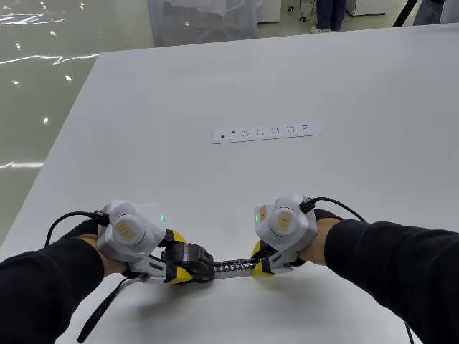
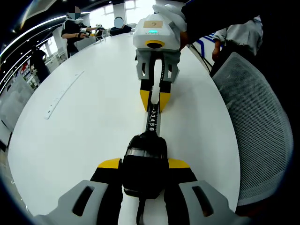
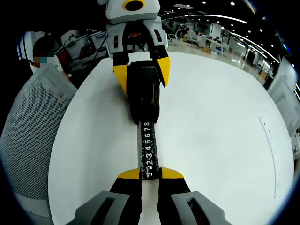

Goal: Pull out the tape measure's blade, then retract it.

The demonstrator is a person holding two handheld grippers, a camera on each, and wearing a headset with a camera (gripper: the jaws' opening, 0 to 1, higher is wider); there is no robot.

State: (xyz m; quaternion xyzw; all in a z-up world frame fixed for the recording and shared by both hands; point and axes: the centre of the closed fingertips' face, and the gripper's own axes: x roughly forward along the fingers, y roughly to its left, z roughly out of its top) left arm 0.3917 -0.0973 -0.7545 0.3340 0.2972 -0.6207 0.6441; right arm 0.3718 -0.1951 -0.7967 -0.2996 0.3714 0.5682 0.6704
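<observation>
A white desk (image 1: 287,79) stands in an open-plan workroom, with a grey mesh chair back (image 2: 255,122) just beside its near edge. The left gripper (image 2: 145,164) clamps its yellow-tipped jaws on the two sides of the black tape measure case (image 1: 195,262), which sits close to the desk's near edge. Facing it, the right gripper (image 3: 150,174) pinches the end of the blade (image 3: 147,140) between narrowly set jaws, the blade drawn out a short way, straight, with its printed numerals showing. A white power strip (image 1: 266,132) lies flat well apart from both, toward the middle of the desk.
</observation>
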